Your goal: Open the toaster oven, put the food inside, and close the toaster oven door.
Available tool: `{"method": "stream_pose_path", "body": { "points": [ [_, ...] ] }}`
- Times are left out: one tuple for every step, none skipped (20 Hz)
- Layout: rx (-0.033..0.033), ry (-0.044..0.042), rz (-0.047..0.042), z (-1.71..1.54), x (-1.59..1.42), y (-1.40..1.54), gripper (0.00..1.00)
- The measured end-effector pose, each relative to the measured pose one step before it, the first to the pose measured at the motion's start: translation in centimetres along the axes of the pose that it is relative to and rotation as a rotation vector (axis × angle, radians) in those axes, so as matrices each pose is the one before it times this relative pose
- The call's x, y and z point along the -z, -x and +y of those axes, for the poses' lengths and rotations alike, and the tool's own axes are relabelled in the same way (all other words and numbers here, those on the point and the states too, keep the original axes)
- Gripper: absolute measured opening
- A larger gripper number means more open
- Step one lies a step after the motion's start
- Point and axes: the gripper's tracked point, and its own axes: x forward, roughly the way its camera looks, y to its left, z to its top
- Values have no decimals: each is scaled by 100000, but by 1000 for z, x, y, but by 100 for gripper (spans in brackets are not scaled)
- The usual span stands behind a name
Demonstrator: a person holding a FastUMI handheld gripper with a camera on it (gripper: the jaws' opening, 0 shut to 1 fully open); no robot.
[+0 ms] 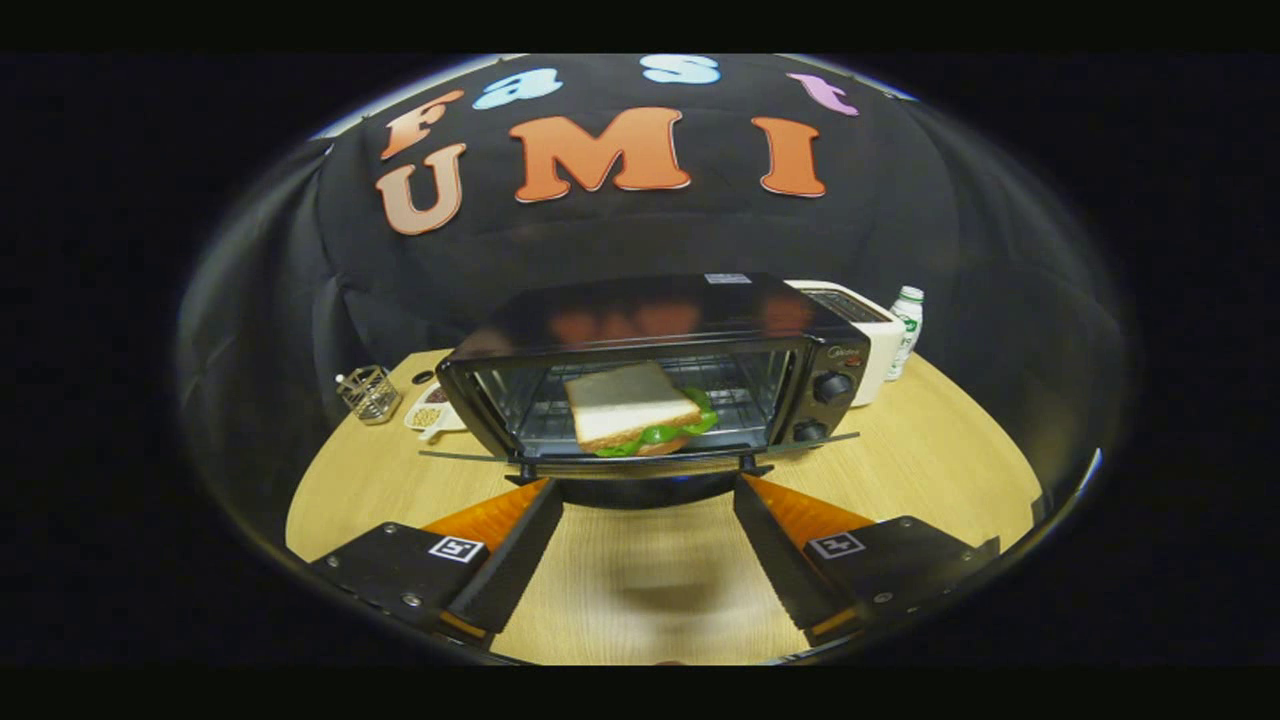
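Note:
A black toaster oven point(650, 320) stands on the round wooden table point(930, 470) with its glass door point(800, 445) folded down flat towards me. Inside, on the wire rack, lies a sandwich point(632, 405) of white bread with green lettuce sticking out at its front and right side. My gripper point(645, 483) is open, with nothing between its fingers. The fingertips sit just under the front edge of the lowered door, one on each side of the dark door handle point(640, 492). I cannot tell if they touch it.
Behind the oven's right side stand a white toaster point(872, 335) and a small white bottle point(908, 325). Left of the oven are a wire basket point(370, 392) and a small white dish point(430, 415) with food. Bare tabletop lies beneath the fingers.

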Motion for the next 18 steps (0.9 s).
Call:
{"method": "stream_pose_path", "body": {
  "points": [
    [-255, -631, -1310, 81, -778, -369, 100],
    [-264, -605, -860, -16, -710, -630, 100],
    [-188, -942, -837, 42, -846, -532, 100],
    [-199, -791, -1088, 194, -802, -620, 100],
    [-172, -539, -958, 136, -767, -647, 100],
    [218, -299, -1013, 15, -608, -840, 100],
    [1312, 418, -137, -216, -354, -648, 100],
    [1612, 1188, 515, -484, -105, -410, 100],
    [-2211, -812, 340, 371, -177, -199, 100],
    [728, -561, -209, -131, -77, 316, 100],
    [225, -128, -522, -40, -135, 80, 100],
    [-63, -175, -22, 72, -131, 143, 100],
    [-221, -630, -30, -21, -262, 287, 100],
    [-139, -955, -255, -102, -402, 549, 100],
    [251, -965, -471, -234, -513, 749, 100],
    [247, -650, -774, -434, -656, 833, 100],
    [216, -712, -1073, -267, -862, 612, 100],
    [-26, -651, -1155, -61, -974, 632, 99]
  ]
}}
